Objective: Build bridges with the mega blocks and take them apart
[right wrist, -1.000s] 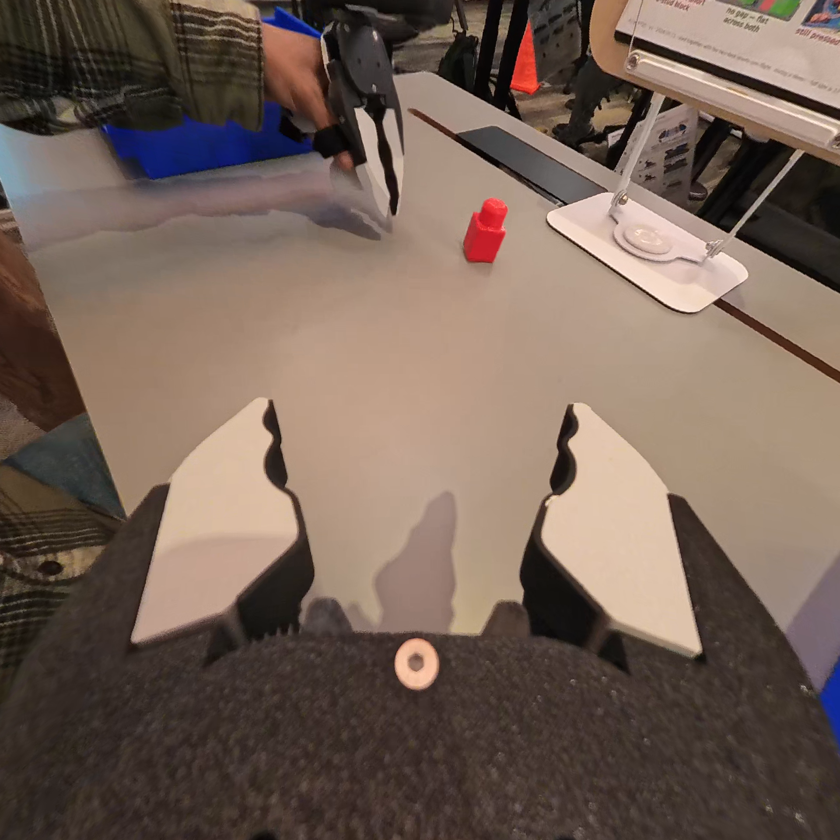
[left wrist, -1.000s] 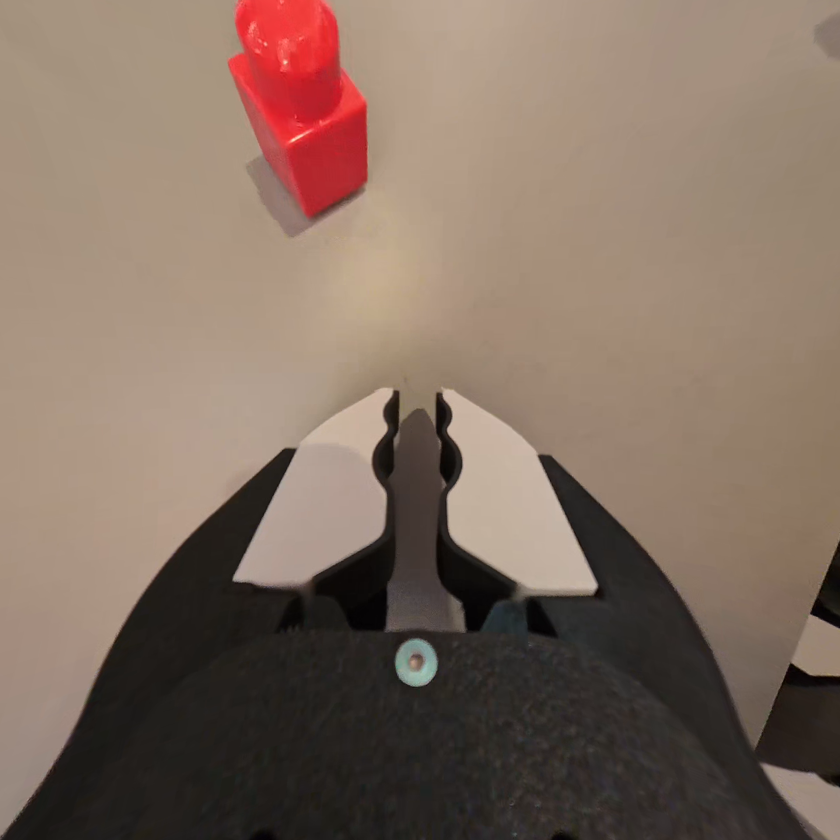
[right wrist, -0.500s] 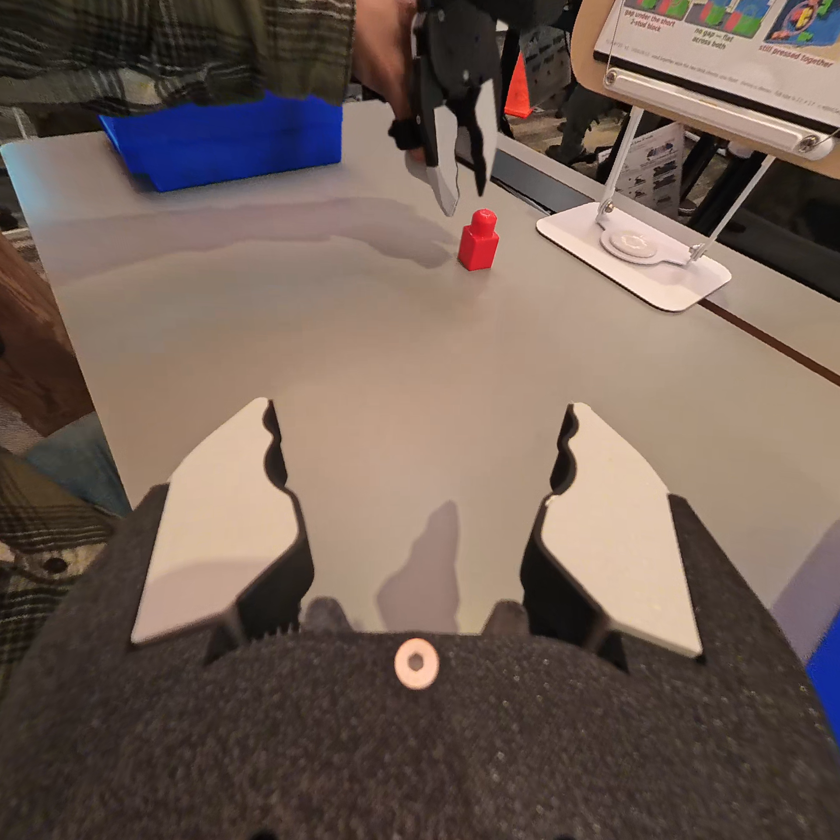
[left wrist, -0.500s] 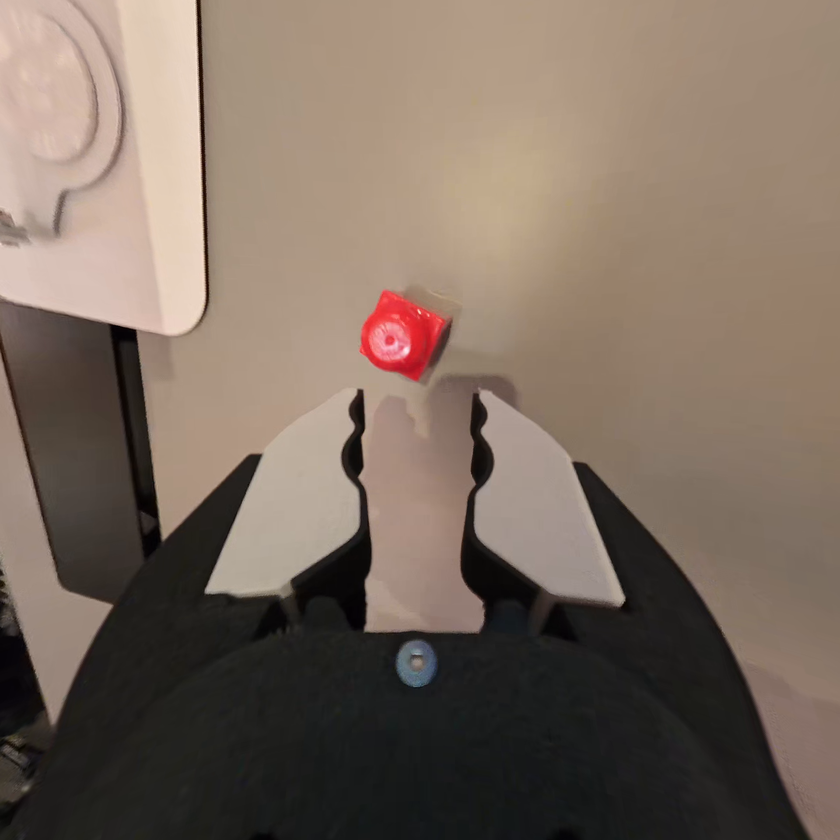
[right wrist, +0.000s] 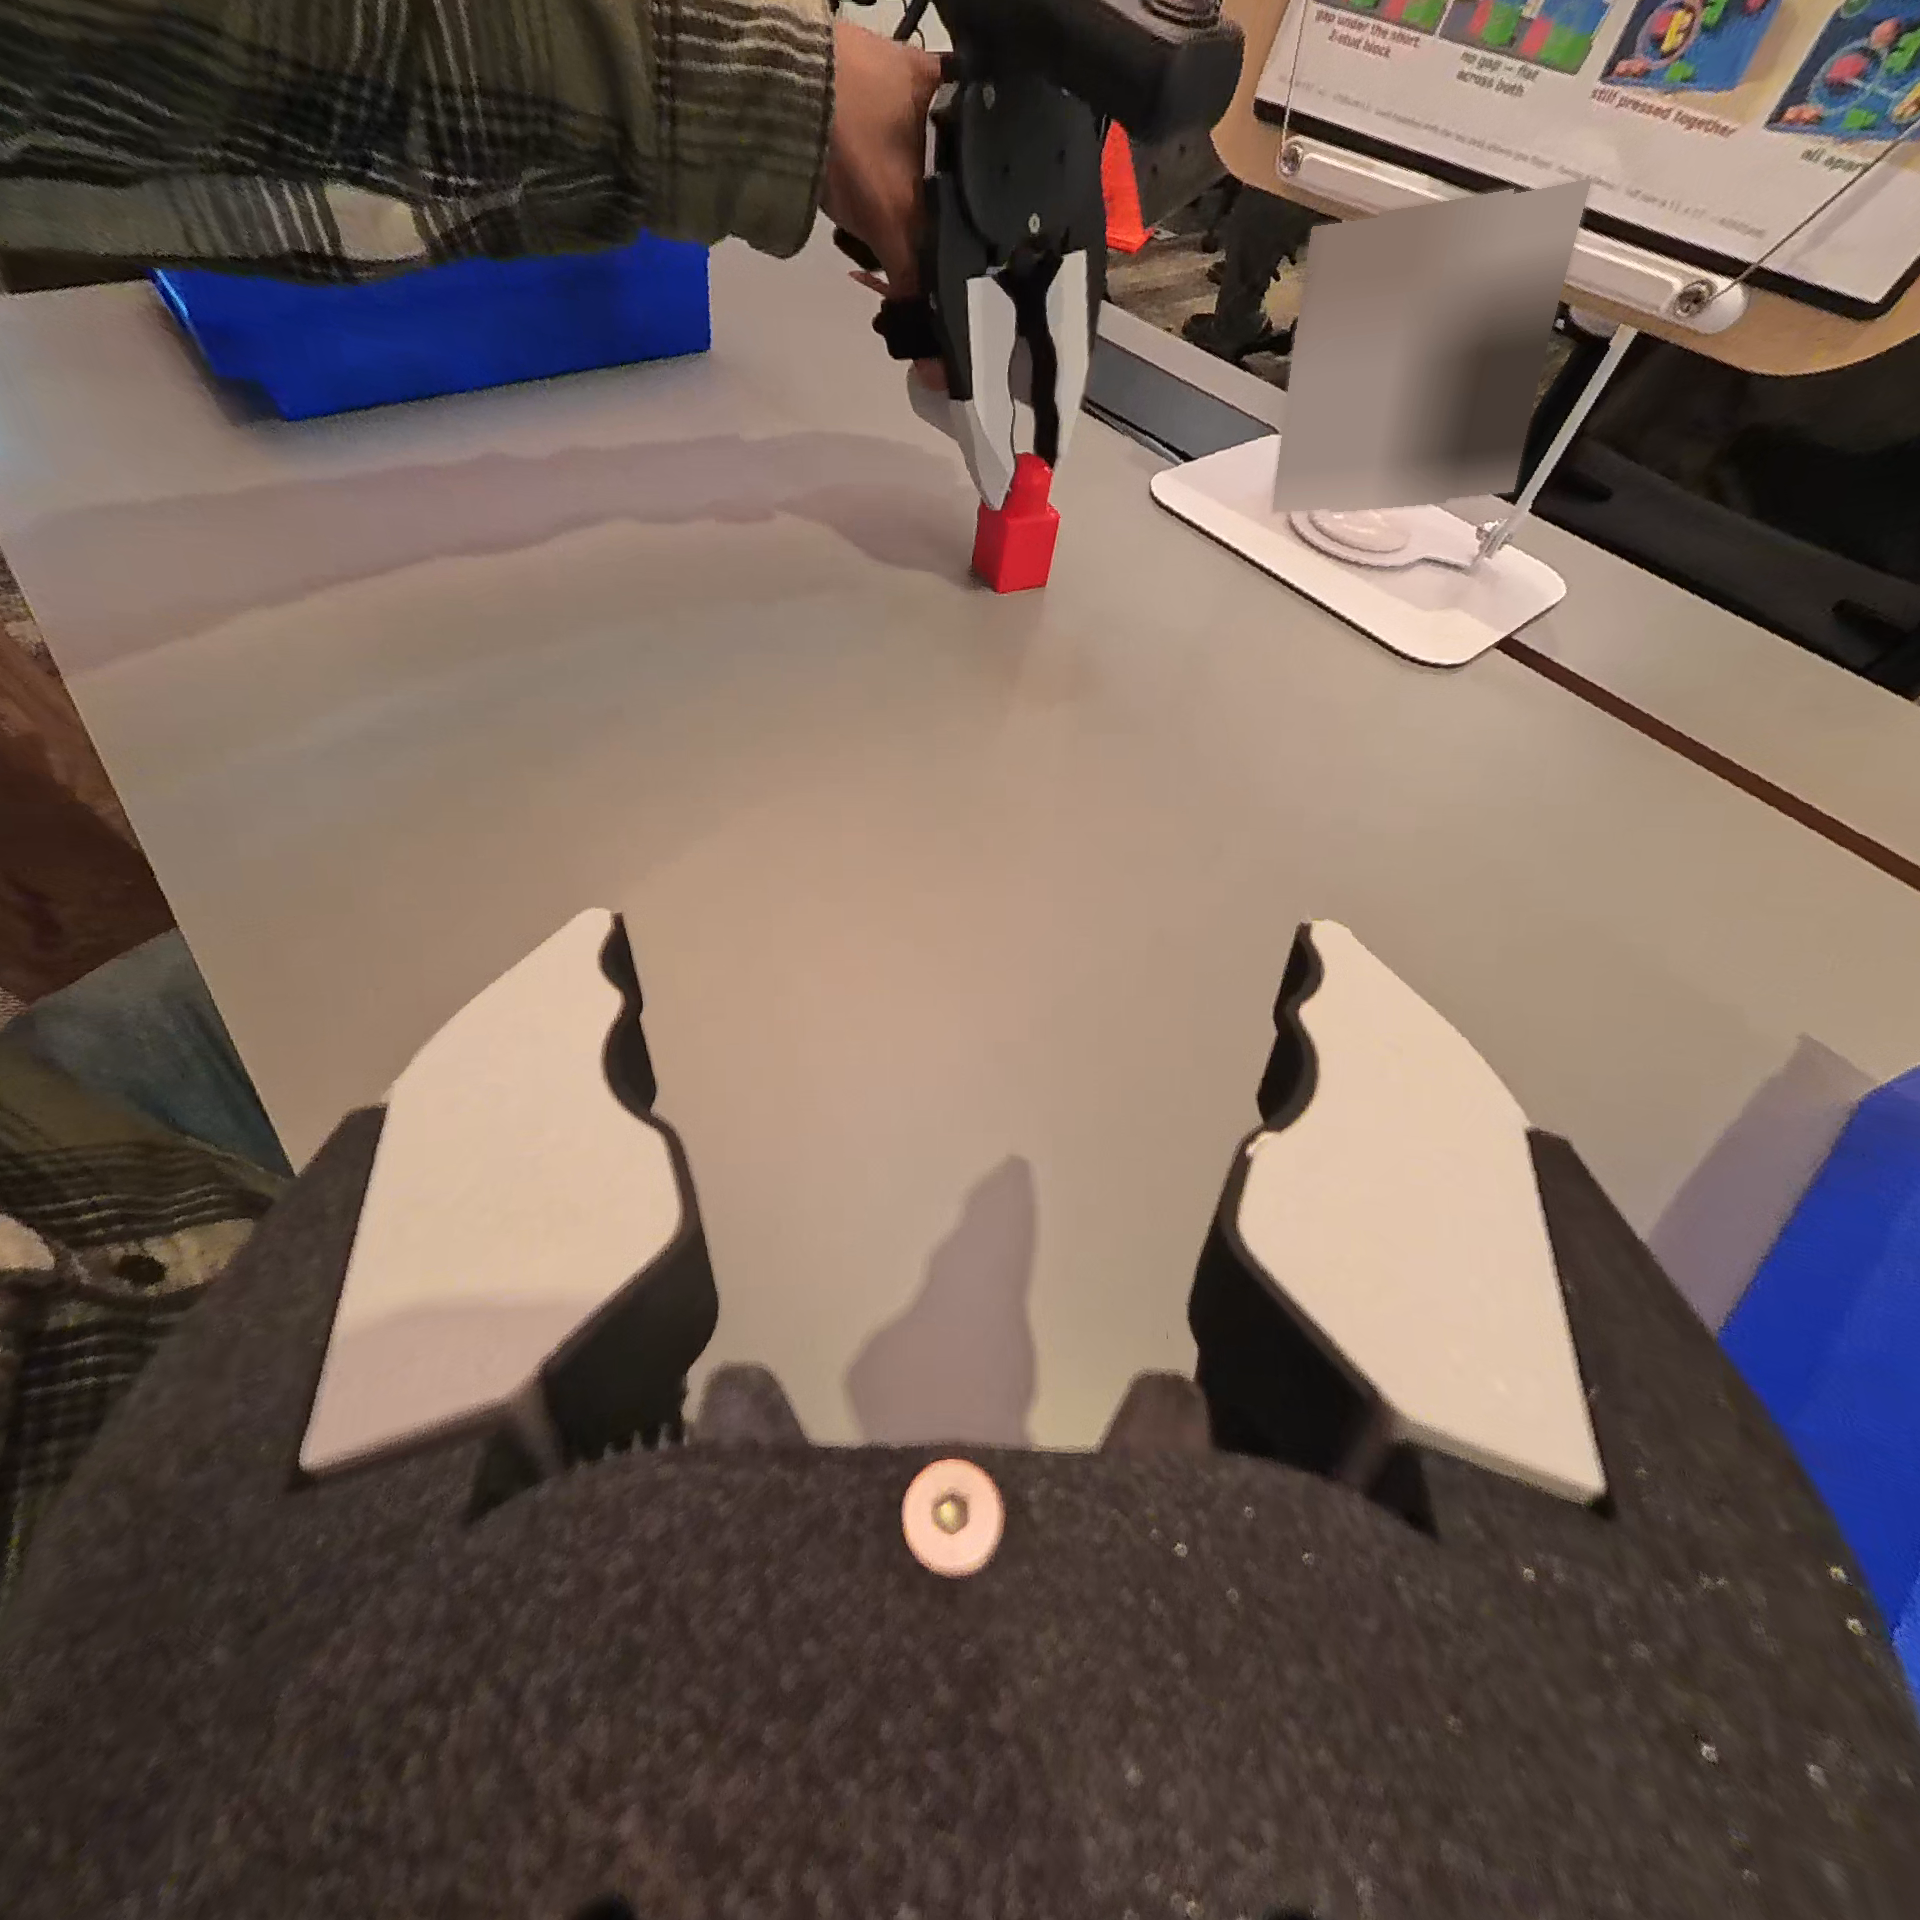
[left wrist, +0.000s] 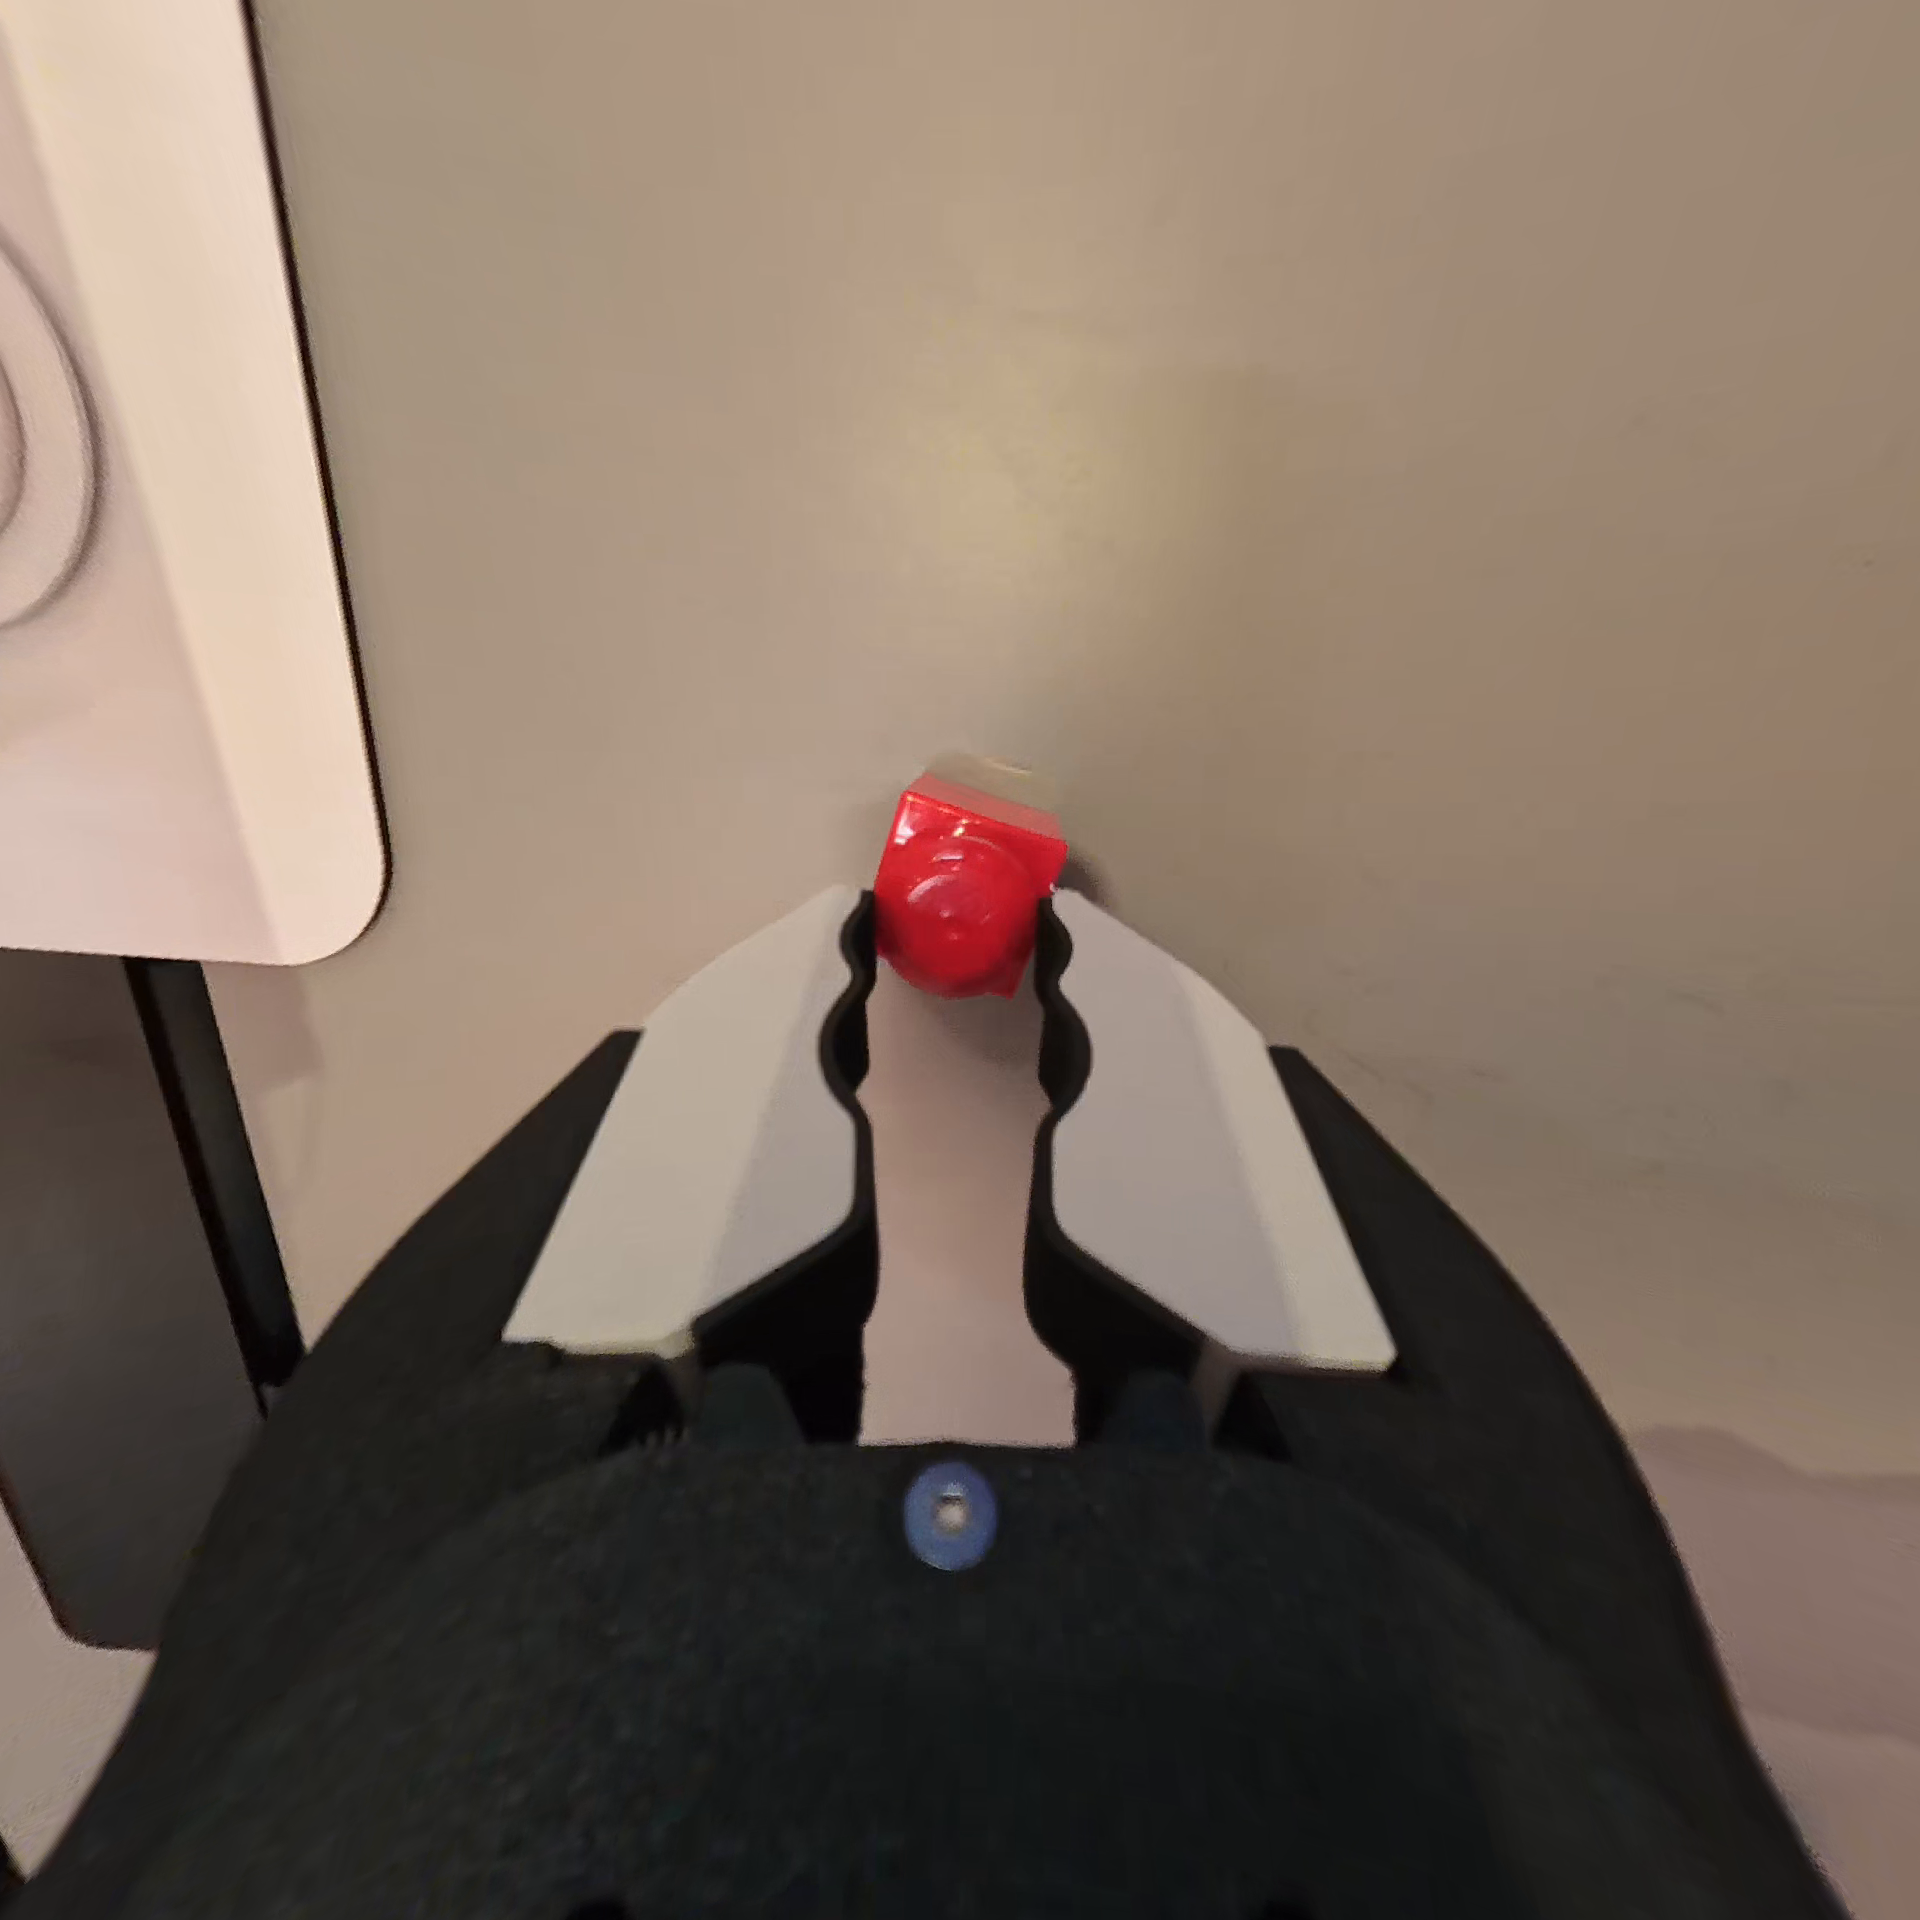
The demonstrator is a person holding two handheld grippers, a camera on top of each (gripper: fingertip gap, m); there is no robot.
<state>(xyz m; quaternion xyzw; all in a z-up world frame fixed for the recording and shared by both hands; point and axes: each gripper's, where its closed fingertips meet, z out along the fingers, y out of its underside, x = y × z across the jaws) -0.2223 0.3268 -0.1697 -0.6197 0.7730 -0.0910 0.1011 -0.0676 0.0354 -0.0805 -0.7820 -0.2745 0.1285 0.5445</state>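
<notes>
Barely begun, by the look of it: only one red block (right wrist: 1015,532) out on the grey bench (right wrist: 935,790), standing upright on its base, stud up, well apart from the white stand base (right wrist: 1434,613) and the blue bin (right wrist: 436,322) at the far edge. No bridge anywhere, nothing stacked, no second block in sight on the bench. Left gripper (left wrist: 956,914) down over the block from above, narrowed onto the stud with both fingertips touching its sides, so probably gripping it, though block base seems to rest on the bench, not yet lifted. Right gripper (right wrist: 956,966) spread wide, holding nothing, hovering over bare bench near the front edge. Left to do, judging from this: fetch more blocks, build the span, then pull it all apart.
</notes>
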